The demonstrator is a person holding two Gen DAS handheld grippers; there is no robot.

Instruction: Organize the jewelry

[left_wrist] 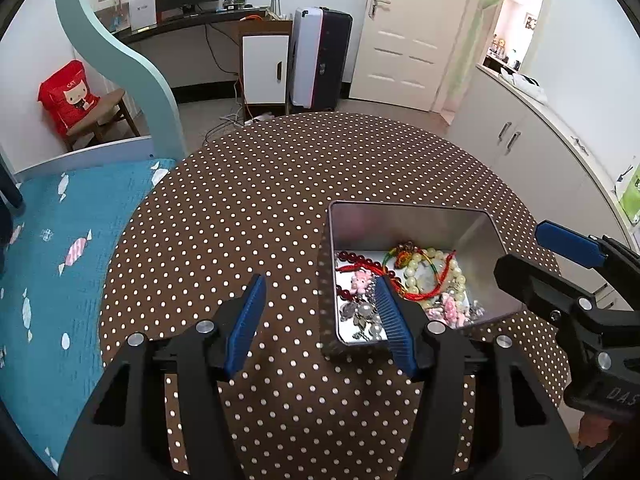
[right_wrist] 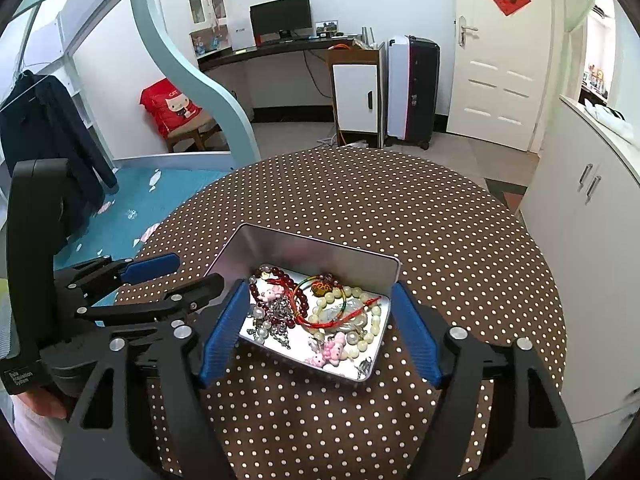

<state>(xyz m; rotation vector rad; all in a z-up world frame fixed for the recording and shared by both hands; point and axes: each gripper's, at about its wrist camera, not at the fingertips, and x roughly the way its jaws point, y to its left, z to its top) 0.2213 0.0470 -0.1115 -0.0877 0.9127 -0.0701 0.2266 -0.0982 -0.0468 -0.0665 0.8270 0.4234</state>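
Left gripper (left_wrist: 320, 312), nearest in its own view, spread wide with nothing between its blue pads (left_wrist: 246, 324); its right pad overlaps the near left part of the tin (left_wrist: 412, 220) in that view, and whether it touches the tin cannot be told. Right gripper (right_wrist: 318, 332), likewise released, its pads (right_wrist: 220, 332) flanking the tin's (right_wrist: 316, 252) near corners with no contact visible. The tin, an open rectangular metal box, stands on the table (right_wrist: 400, 208) toward its near edge, right of centre in the left wrist view. Inside lies the jewelry (right_wrist: 316, 312) in a loose heap: a dark red bead bracelet (right_wrist: 280, 280) at the far left, a pale green bead bracelet (right_wrist: 360, 320) toward the right, a red cord (right_wrist: 332, 318) crossing it, pink charms (right_wrist: 332, 350) near the front wall, and silver chain pieces (right_wrist: 276, 316) on the left. The table wears a brown cloth with white dots. Beyond its left edge, a blue bed (left_wrist: 60, 240); behind, a suitcase (right_wrist: 412, 92), a white cabinet (right_wrist: 356, 100), a desk with monitor (right_wrist: 280, 16), and a white door (right_wrist: 496, 60).
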